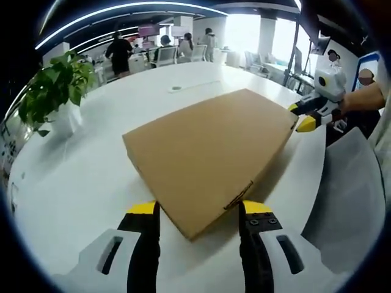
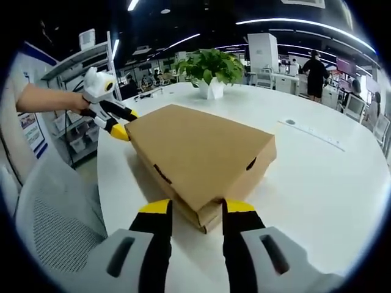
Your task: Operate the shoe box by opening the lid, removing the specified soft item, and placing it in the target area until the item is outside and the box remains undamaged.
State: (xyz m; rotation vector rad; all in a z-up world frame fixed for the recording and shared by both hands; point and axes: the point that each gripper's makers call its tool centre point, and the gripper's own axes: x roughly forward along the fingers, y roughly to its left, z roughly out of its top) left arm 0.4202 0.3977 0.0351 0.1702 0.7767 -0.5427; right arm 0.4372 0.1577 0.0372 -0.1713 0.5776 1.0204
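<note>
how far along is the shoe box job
Nothing looks done yet: the box sits shut on the white table. In hand: the right tongs and left tongs straddle opposite corners, open. Left: lift the lid, take the soft item out, place it.

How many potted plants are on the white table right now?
1: the potted plant stands near the white table's far edge beyond the shoe box; in the left gripper view it's on the left.

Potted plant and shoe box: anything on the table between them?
No. In the right gripper view, only bare white table lies between the potted plant and the shoe box.
</note>
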